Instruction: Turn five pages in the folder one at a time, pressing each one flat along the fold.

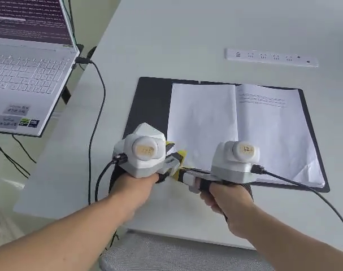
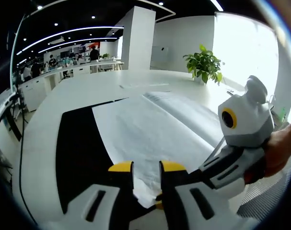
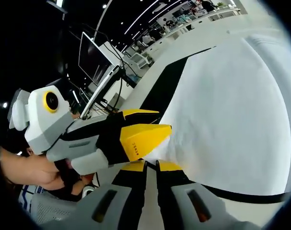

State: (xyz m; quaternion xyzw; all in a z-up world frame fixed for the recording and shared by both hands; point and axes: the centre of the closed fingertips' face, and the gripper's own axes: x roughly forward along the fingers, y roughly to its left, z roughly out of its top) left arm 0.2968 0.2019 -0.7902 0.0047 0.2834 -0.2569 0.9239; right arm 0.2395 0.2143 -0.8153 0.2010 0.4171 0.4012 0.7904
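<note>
Right gripper [image 3: 152,165], jaws together at the top page's [image 1: 202,121] near corner, is best raised slowly so a single sheet is peeled from the open folder [image 1: 151,101] on the bench [image 1: 177,39], with the left gripper [image 2: 147,167], jaws slightly apart, held beside it.

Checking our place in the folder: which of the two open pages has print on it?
The page on the right in the head view: text lines run across its top. The left page is blank.
</note>
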